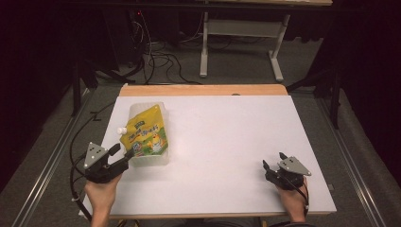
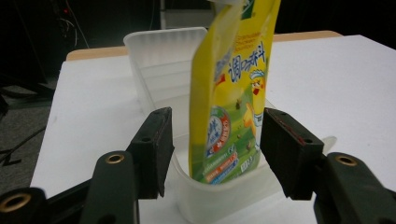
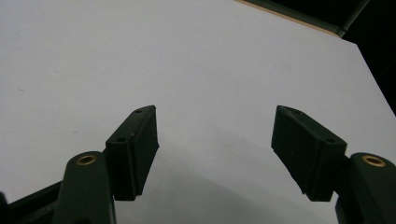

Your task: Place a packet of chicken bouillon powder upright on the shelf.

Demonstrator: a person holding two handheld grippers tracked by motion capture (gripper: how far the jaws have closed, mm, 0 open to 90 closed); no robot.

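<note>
Two grippers parted, one at the work.
High view: left gripper [image 1: 122, 155] meets tray [image 1: 150, 161] holding pouch [image 1: 144, 132]; right gripper [image 1: 273, 162] well apart, empty.
Left gripper view: pouch [image 2: 233, 93] upright between open jaws, tray's near end straddled.
Right gripper view: open jaws over bare table [image 3: 187, 56].

The worktop [image 1: 227, 142] is white, with a pale wooden strip along its far edge. The pouch [image 1: 144, 132] is bright yellow, printed with blue lettering, a cartoon figure, a round blue-and-red badge and green at its base; its cap is white. The bin [image 2: 161, 70] holding it is translucent, milky white. Both grippers' fingers [image 3: 135, 149] are black, with brass-coloured rivets. The floor [image 1: 56, 137] is grey carpet
</note>
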